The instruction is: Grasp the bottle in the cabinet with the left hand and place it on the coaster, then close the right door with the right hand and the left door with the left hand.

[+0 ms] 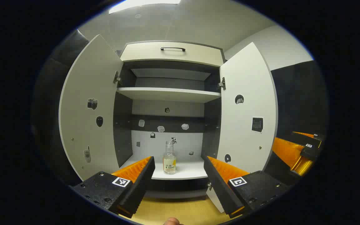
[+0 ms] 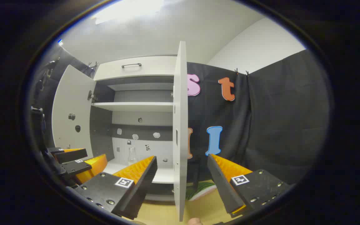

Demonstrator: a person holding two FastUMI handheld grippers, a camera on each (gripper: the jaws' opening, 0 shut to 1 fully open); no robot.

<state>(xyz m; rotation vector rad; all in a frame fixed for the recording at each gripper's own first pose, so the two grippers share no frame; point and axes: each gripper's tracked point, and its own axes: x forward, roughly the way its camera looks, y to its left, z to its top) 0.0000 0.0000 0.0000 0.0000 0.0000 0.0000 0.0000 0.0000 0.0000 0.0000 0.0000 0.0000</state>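
In the left gripper view, the left gripper (image 1: 179,162) sits at the bottom of the frame. Its two fingers are spread wide apart and hold nothing. Behind the gap between them, in the lower middle of the frame, a small clear bottle (image 1: 169,157) stands upright on the bottom shelf (image 1: 189,171) of the cabinet (image 1: 170,54). It is farther back than the fingertips and they do not touch it. The left door (image 1: 87,109) fills the left side of the frame and the right door (image 1: 248,106) the right side. Both are swung open. At the lower right edge is part of the right gripper (image 1: 305,150).

In the right gripper view, the right gripper (image 2: 182,162) is at the bottom, wide open and holding nothing. The right door (image 2: 180,134) stands edge-on in the middle of the frame, between the two fingers and just past them. The bottle (image 2: 132,155) is small and far back, left of centre. The left gripper (image 2: 73,162) shows at the lower left.
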